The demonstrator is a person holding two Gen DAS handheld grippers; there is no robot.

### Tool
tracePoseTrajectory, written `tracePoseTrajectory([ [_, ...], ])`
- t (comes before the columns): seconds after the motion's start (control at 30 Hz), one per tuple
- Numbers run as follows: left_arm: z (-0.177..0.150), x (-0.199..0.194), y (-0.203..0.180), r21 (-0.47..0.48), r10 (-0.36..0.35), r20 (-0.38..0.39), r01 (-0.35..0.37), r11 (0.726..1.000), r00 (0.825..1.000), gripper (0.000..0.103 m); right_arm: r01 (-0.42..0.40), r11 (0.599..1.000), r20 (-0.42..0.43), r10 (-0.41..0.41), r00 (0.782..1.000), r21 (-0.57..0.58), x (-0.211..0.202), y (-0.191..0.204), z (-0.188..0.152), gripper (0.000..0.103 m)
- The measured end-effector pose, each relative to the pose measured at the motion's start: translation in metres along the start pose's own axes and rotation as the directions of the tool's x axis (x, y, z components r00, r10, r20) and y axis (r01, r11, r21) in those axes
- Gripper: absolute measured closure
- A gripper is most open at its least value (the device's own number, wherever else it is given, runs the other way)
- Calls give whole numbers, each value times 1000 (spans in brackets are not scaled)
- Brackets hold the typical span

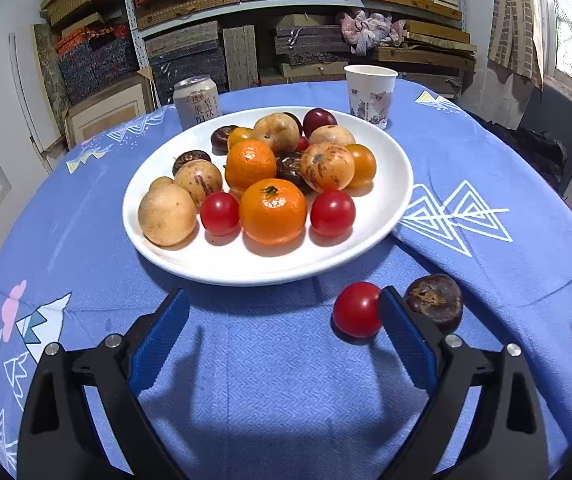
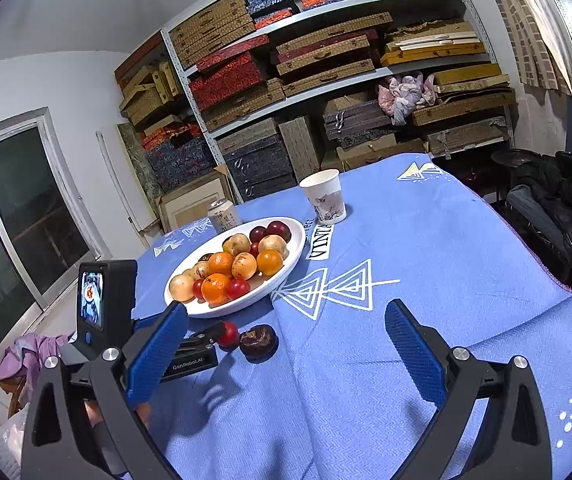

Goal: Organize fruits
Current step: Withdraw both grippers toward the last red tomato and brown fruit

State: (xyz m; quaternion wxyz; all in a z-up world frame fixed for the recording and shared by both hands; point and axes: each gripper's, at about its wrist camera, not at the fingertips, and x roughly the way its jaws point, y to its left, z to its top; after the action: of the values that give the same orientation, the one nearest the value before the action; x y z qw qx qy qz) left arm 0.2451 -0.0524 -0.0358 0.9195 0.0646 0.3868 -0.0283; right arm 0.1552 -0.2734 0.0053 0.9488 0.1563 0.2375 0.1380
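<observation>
A white plate point(image 1: 389, 184) holds several fruits: oranges, red cherry tomatoes, tan pears and dark round fruits. On the blue cloth in front of it lie a loose red cherry tomato point(image 1: 357, 309) and a dark brown fruit point(image 1: 434, 300). My left gripper point(image 1: 284, 304) is open and empty; its right finger rests between these two, touching the tomato. My right gripper point(image 2: 286, 320) is open and empty, held above the cloth, back from the plate point(image 2: 289, 258). The loose tomato point(image 2: 228, 335) and dark fruit point(image 2: 258, 342) lie at its lower left, by the left gripper's finger.
A drink can point(image 1: 198, 100) and a paper cup point(image 1: 369, 94) stand behind the plate. The blue tablecloth point(image 1: 270, 380) has a raised fold at the right. Shelves stacked with boxes point(image 2: 325, 60) fill the back wall. A dark chair with clothes point(image 2: 557, 204) stands right of the table.
</observation>
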Motion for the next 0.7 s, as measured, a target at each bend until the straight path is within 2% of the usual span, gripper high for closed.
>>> tracePoseTrajectory([
  [0.07,1,3,-7,10,-43,-24,43,999,999,10,2,1000,-2,-2,1000,-6,1,1,0,3],
  [0.17,2,2,-17,46,-34,-4,34,998,999,13,7,1000,-5,-7,1000,-9,2,2,-1,3],
  [0.3,-1,8,-1,-26,-142,-50,141,990,989,29,8,1000,-7,-8,1000,0,2,0,-1,3],
  [0.37,-2,10,-1,-31,-180,-68,178,983,981,35,7,1000,-6,-7,1000,-1,2,0,-1,3],
  [0.53,-4,14,-12,19,-214,-86,217,976,973,44,7,1000,-9,-7,1000,-3,2,0,-1,3],
  [0.7,2,19,-19,26,-240,-85,243,970,967,58,15,1000,-12,-16,1000,-8,4,-1,-2,3],
])
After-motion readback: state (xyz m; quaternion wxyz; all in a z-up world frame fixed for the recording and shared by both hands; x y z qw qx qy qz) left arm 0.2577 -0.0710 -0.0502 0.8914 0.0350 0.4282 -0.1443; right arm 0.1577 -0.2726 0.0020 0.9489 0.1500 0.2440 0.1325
